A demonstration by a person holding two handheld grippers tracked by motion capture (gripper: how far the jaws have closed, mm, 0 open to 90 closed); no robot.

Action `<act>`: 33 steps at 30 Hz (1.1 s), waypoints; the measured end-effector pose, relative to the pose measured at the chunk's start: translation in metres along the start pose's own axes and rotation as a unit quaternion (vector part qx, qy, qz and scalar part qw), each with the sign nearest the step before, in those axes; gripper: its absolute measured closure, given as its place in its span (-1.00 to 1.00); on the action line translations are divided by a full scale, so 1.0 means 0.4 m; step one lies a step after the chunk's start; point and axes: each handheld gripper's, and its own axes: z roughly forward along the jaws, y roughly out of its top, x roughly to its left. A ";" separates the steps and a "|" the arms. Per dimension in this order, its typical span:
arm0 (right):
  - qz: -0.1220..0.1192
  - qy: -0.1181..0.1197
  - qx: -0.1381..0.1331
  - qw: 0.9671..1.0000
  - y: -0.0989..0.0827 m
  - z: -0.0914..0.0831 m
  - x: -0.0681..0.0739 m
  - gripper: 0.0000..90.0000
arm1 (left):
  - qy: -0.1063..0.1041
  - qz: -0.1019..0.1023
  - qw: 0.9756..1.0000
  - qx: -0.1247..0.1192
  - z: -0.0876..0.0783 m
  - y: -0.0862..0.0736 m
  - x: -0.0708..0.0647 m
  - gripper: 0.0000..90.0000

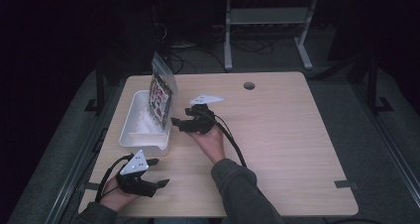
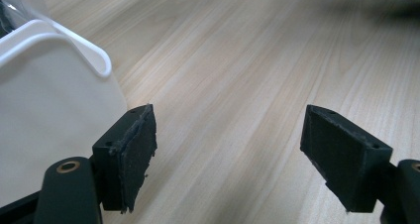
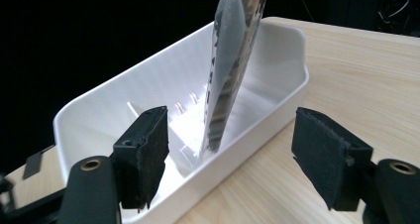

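A white plastic bin [image 1: 130, 130] [image 3: 277, 92] [image 2: 44, 85] sits at the table's left side. A clear packet with a printed card [image 1: 161, 92] [image 3: 235, 60] stands upright inside it, leaning on the right wall. My right gripper [image 1: 182, 123] [image 3: 228, 159] hovers just right of the bin, pointing at it, jaws open and empty; the packet is a little beyond them. My left gripper [image 1: 157, 172] [image 2: 228, 154] rests near the table's front left corner, just in front of the bin, open with nothing between its jaws.
The wooden table [image 1: 277, 135] has a round cable hole [image 1: 249, 85] at the back. A black cable [image 1: 233, 142] trails from the right gripper along the forearm. Table legs and cables lie on the dark floor beyond.
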 end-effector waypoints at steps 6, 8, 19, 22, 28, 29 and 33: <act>-0.005 0.001 0.004 1.000 -0.010 -0.056 -0.018 -0.36 | -0.005 0.004 1.000 0.002 0.005 0.000 -0.002 -0.53; -0.004 0.002 0.003 1.000 -0.012 -0.070 -0.024 -0.36 | -0.006 0.004 1.000 0.003 0.006 0.000 -0.002 -0.53; -0.012 0.000 0.009 1.000 -0.028 -0.138 -0.048 -0.36 | -0.006 0.006 1.000 0.003 0.007 0.000 -0.004 -0.53; -0.012 -0.001 0.013 1.000 -0.033 -0.157 -0.057 -0.36 | -0.007 0.005 1.000 0.003 0.007 0.000 -0.004 -0.53; -0.011 0.001 0.016 1.000 -0.042 -0.198 -0.075 -0.38 | -0.008 0.007 1.000 0.004 0.008 0.001 -0.005 -0.53; -0.012 0.001 0.016 1.000 -0.044 -0.205 -0.077 -0.38 | -0.008 0.007 1.000 0.004 0.008 0.001 -0.005 -0.53; -0.012 0.004 0.018 1.000 -0.055 -0.231 -0.086 -0.39 | -0.008 0.008 1.000 0.005 0.009 0.001 -0.005 -0.53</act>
